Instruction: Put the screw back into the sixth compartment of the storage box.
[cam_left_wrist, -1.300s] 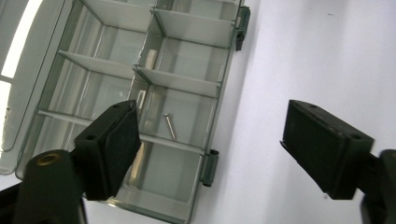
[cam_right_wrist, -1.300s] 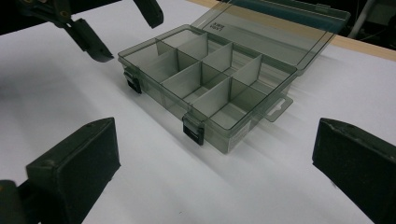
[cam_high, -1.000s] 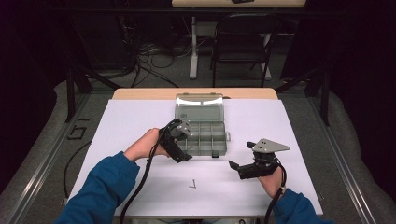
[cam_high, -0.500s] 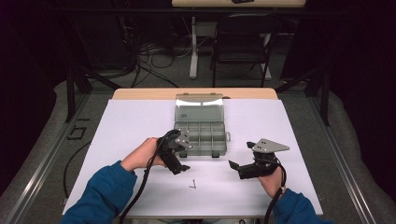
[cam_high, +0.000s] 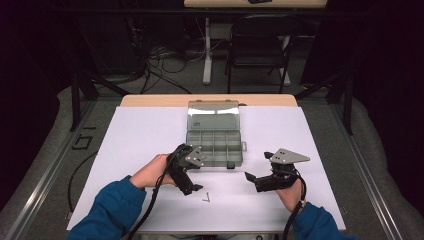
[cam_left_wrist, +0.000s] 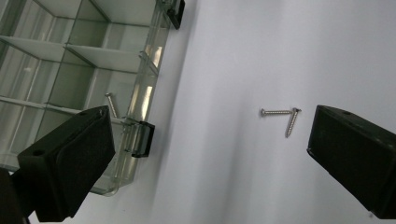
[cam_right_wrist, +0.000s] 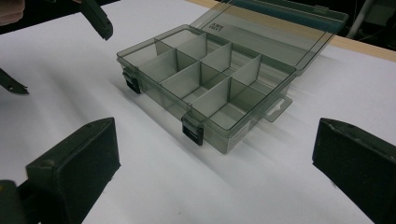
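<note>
A clear grey organiser box (cam_high: 214, 146) lies open at the table's middle, its lid (cam_high: 212, 116) folded back. Two small screws (cam_high: 206, 197) lie touching on the white table cover in front of it; in the left gripper view they are a flat screw (cam_left_wrist: 276, 112) and a slanted screw (cam_left_wrist: 292, 123). My left gripper (cam_high: 191, 180) hovers open just left of them, between the box's front edge and the screws. One more screw (cam_left_wrist: 111, 104) rests in a front compartment. My right gripper (cam_high: 259, 166) is open with nothing in it, to the right of the box (cam_right_wrist: 205, 79).
The white cover (cam_high: 150, 135) spans the table to its wooden far edge (cam_high: 210, 100). Two black latches (cam_right_wrist: 193, 130) stick out of the box's front wall. A chair (cam_high: 257, 45) and floor cables stand beyond the table.
My left gripper has drawn back from the box's front compartments toward the near side and now hangs by the two loose screws. The right gripper has stayed put.
</note>
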